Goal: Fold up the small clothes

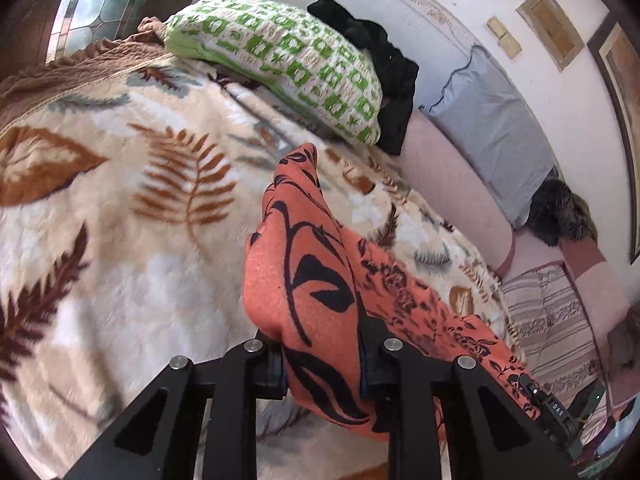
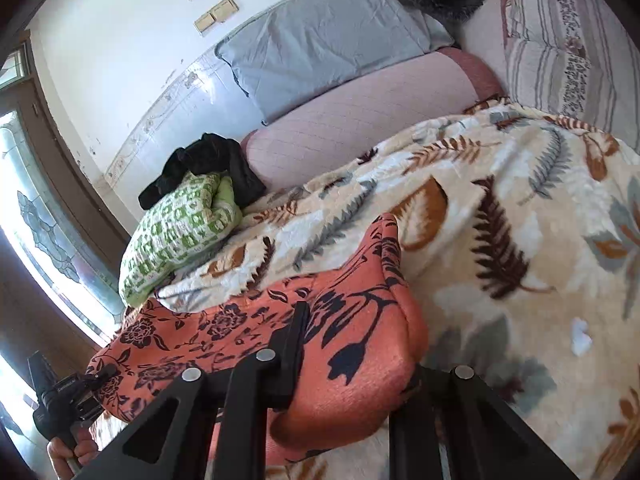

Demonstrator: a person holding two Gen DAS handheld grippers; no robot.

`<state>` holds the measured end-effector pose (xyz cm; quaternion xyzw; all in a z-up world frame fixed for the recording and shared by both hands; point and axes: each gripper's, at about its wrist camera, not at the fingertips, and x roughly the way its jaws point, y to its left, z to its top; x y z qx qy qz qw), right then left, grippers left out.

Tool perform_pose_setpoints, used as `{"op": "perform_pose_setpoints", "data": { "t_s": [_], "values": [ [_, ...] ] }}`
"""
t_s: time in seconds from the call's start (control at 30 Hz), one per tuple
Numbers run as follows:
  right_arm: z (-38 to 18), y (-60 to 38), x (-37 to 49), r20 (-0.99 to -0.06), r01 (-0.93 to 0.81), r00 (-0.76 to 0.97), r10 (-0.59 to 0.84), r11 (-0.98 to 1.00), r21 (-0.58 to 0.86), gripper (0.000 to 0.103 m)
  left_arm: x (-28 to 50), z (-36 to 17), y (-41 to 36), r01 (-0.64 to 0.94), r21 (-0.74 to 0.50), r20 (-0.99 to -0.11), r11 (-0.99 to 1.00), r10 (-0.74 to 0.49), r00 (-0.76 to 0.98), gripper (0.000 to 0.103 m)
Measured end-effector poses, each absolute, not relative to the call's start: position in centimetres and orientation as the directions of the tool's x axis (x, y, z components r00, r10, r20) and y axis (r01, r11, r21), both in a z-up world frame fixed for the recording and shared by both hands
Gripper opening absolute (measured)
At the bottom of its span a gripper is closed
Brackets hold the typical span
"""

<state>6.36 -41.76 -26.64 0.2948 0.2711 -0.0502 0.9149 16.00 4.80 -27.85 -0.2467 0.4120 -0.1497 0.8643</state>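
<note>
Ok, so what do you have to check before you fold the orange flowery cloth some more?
1. Left tool has the orange cloth pinched between its fingers: ok.
2. Right tool grips the same cloth: ok, though its right finger is mostly hidden by cloth.
3. Cloth is raised off the leaf blanket at both grips: ok.
4. Cloth is smooth between the tools: not ok, it bunches and puffs at each grip.
5. Room on the blanket ahead to lay it down: ok; the green pillow and black garment lie farther back.
6. Cloth edges line up: cannot tell, the edges are hidden.
</note>
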Motion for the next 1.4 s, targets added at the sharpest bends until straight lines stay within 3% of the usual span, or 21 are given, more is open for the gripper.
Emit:
{"op": "perform_pose_setpoints", "data": {
  "t_s": [0.07,0.13,0.2,0.23,0.3,0.37,0.47,0.53,0.63,0.73,0.8,0.87,1.0,1.07,1.27,1.4],
  "values": [
    [-29.3,-42.0,4.6,-0.62,0.276,0.774,0.127,0.813,0.512,0.021,14.4,-30.6,5.0,-0.004,-0.474,-0.749,0.881,-0.401,0.527,0.032],
    [-32.7,-42.6,3.9,-0.745,0.374,0.644,0.175,0.777,0.507,0.028,13.0,-32.1,6.3,-0.049,-0.506,-0.762,0.861,-0.419,0.494,0.037],
    [-34.3,-44.1,2.1,-0.742,0.442,0.627,0.237,0.676,0.59,0.039,12.0,-31.1,7.7,-0.072,-0.511,-0.758,0.856,-0.41,0.507,0.042],
    [-33.9,-44.9,1.1,-0.729,0.466,0.65,0.216,0.644,0.607,0.05,11.3,-30.1,8.2,-0.08,-0.49,-0.755,0.868,-0.377,0.537,0.044],
    [-31.8,-45.9,-1.3,-0.709,0.503,0.699,0.089,0.643,0.577,0.056,10.1,-27.7,8.9,-0.074,-0.449,-0.721,0.89,-0.312,0.618,0.045],
    [-29.6,-46.2,-2.3,-0.655,0.458,0.754,0.055,0.67,0.584,0.056,9.5,-25.6,8.1,-0.019,-0.417,-0.684,0.909,-0.301,0.665,0.052],
    [-27.2,-44.0,-0.5,-0.604,0.335,0.786,0.135,0.728,0.599,0.052,9.9,-23.9,5.3,0.08,-0.396,-0.644,0.915,-0.339,0.685,0.06],
    [-26.5,-40.3,2.1,-0.599,0.241,0.771,0.215,0.773,0.587,0.038,10.8,-24.0,3.2,0.137,-0.371,-0.632,0.919,-0.357,0.688,0.063],
    [-27.0,-35.0,6.0,-0.624,0.161,0.718,0.307,0.8,0.578,0.038,12.5,-25.5,1.8,0.128,-0.31,-0.681,0.942,-0.314,0.662,0.066],
    [-29.2,-32.4,7.4,-0.611,0.144,0.704,0.364,0.768,0.624,0.038,13.8,-28.7,3.7,0.046,-0.34,-0.732,0.939,-0.295,0.615,0.066],
    [-32.4,-31.3,7.9,-0.662,0.167,0.642,0.388,0.772,0.613,0.039,13.7,-30.0,5.3,0.032,-0.393,-0.715,0.919,-0.326,0.619,0.066],
    [-35.1,-30.9,7.8,-0.693,0.181,0.609,0.385,0.784,0.594,0.026,13.7,-30.0,5.4,0.043,-0.395,-0.706,0.918,-0.333,0.626,0.066],
    [-33.0,-31.2,8.6,-0.689,0.171,0.625,0.366,0.798,0.578,0.029,13.2,-28.4,6.3,0.111,-0.492,-0.584,0.863,-0.422,0.694,0.066],
    [-31.1,-30.6,10.1,-0.678,0.129,0.647,0.349,0.826,0.549,0.029,13.5,-27.9,6.5,0.118,-0.501,-0.563,0.857,-0.426,0.708,0.072],
    [-28.7,-27.4,18.8,-0.698,0.111,0.642,0.316,0.863,0.493,0.029,15.6,-29.5,7.2,0.004,-0.492,-0.655,0.87,-0.374,0.657,0.073],
    [-32.5,-26.5,25.3,-0.783,0.225,0.539,0.31,0.843,0.489,0.028,17.0,-32.0,8.4,-0.096,-0.485,-0.729,0.869,-0.341,0.594,0.073]
  ]
}}
